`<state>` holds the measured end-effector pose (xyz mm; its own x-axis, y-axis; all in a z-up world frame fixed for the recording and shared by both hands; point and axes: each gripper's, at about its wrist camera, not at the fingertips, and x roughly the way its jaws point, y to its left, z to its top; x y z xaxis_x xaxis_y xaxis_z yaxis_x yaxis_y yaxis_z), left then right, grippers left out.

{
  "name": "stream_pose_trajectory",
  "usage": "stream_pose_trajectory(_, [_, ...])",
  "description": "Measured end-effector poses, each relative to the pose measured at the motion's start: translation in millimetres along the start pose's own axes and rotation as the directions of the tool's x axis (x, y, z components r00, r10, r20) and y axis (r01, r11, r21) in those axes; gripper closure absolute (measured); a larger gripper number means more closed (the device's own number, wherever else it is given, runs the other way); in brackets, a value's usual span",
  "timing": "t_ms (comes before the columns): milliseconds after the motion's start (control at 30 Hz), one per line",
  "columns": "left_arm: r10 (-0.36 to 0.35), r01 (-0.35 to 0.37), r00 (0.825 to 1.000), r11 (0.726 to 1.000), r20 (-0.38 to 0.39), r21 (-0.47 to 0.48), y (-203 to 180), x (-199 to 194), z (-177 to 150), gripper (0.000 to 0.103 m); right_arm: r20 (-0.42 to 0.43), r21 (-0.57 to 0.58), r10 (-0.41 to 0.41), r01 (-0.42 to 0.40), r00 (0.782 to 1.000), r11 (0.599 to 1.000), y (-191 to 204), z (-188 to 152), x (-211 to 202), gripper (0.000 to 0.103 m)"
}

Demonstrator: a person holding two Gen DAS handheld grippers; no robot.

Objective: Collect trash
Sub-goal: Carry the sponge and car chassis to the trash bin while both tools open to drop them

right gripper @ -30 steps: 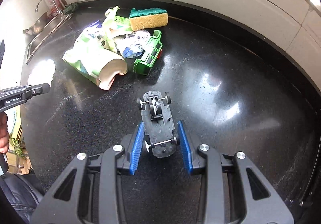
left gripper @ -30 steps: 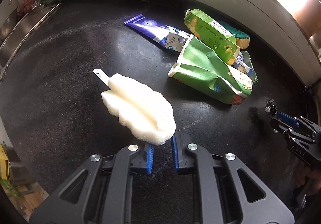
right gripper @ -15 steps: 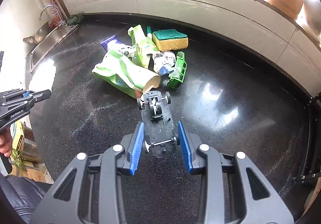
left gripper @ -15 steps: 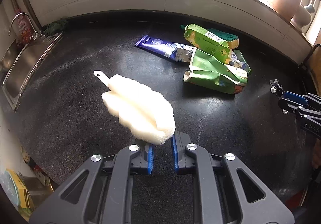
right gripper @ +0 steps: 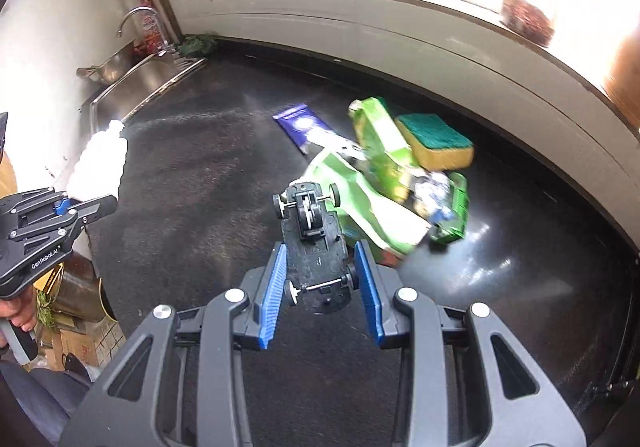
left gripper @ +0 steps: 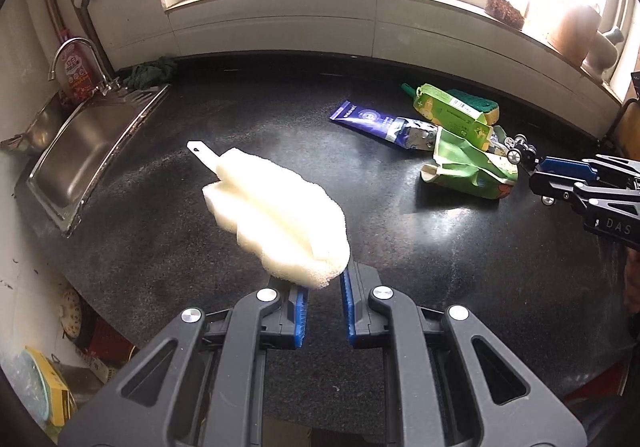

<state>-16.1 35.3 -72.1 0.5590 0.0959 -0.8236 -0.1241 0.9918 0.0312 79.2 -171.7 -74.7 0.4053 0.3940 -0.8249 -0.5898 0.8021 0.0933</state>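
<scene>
Left gripper (left gripper: 323, 307) clamps white foam sponge (left gripper: 276, 221), right gripper (right gripper: 320, 281) clamps black toy car (right gripper: 314, 243); crumpled green cartons (right gripper: 372, 199) ahead remain uncollected on bench (left gripper: 200, 247).

Both wrist views high, facing countertop (left gripper: 460, 247); share trash pile (right gripper: 384, 187).

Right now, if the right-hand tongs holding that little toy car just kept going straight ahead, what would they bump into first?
Probably the crumpled green bag. The right tongs grip the upturned toy car, whose nose points at the bag's near edge in the trash pile. Depth is unclear; they look raised above the counter and might pass over.
</scene>
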Motion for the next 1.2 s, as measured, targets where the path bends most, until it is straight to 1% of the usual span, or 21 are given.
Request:
stream_pose_trajectory(67, [0.036, -0.035, 0.999, 0.999, 0.007, -0.025, 22, -10, -9, 0.089, 0.004, -0.057, 0.046, -0.046, 0.999, 0.997, 34, 14, 7, 0.068])
stream_pose_trajectory(133, [0.066, -0.066, 0.998, 0.995, 0.005, -0.074, 48, -20, -22, 0.089, 0.004, -0.116, 0.098, -0.097, 0.995, 0.988, 71, 28, 16, 0.068])
stream_pose_trajectory(233, [0.127, -0.127, 0.992, 0.981, -0.009, -0.144, 87, -35, -47, 0.089, -0.015, -0.209, 0.184, -0.183, 0.983, 0.961, 132, 44, 29, 0.068])
stream_pose_trajectory(300, [0.166, -0.168, 0.986, 0.967, -0.029, -0.193, 113, -43, -67, 0.089, -0.042, -0.268, 0.244, -0.246, 0.969, 0.932, 173, 51, 37, 0.068])
stream_pose_trajectory(400, [0.202, -0.213, 0.977, 0.938, -0.069, -0.272, 150, -52, -100, 0.089, -0.093, -0.356, 0.322, -0.334, 0.942, 0.873, 239, 58, 46, 0.068])
stream_pose_trajectory(500, [0.222, -0.248, 0.968, 0.904, -0.115, -0.349, 182, -56, -134, 0.089, -0.150, -0.424, 0.376, -0.403, 0.915, 0.811, 298, 59, 57, 0.068])
stream_pose_trajectory(567, [0.222, -0.260, 0.965, 0.880, -0.141, -0.398, 201, -56, -156, 0.089, -0.193, -0.455, 0.399, -0.442, 0.897, 0.773, 335, 56, 67, 0.067])
stream_pose_trajectory(633, [0.214, -0.268, 0.962, 0.856, -0.168, -0.442, 218, -52, -178, 0.089, -0.236, -0.473, 0.410, -0.473, 0.881, 0.743, 370, 51, 76, 0.067])
stream_pose_trajectory(700, [0.197, -0.262, 0.963, 0.836, -0.181, -0.482, 233, -48, -199, 0.089, -0.279, -0.478, 0.419, -0.504, 0.864, 0.720, 400, 45, 88, 0.067])
stream_pose_trajectory(867, [0.160, -0.247, 0.966, 0.810, -0.206, -0.533, 259, -24, -240, 0.089, -0.375, -0.468, 0.403, -0.545, 0.835, 0.695, 462, 29, 127, 0.067])
stream_pose_trajectory(967, [0.112, -0.208, 0.975, 0.775, -0.194, -0.597, 280, -6, -261, 0.089, -0.421, -0.466, 0.375, -0.552, 0.826, 0.691, 488, 20, 153, 0.067])
stream_pose_trajectory(1067, [0.095, -0.192, 0.978, 0.765, -0.187, -0.615, 293, 13, -277, 0.089, -0.464, -0.452, 0.350, -0.557, 0.814, 0.697, 509, 13, 181, 0.067])
stream_pose_trajectory(1200, [0.067, -0.170, 0.981, 0.737, -0.179, -0.654, 311, 35, -294, 0.089, -0.508, -0.450, 0.294, -0.540, 0.810, 0.711, 528, 2, 214, 0.067])
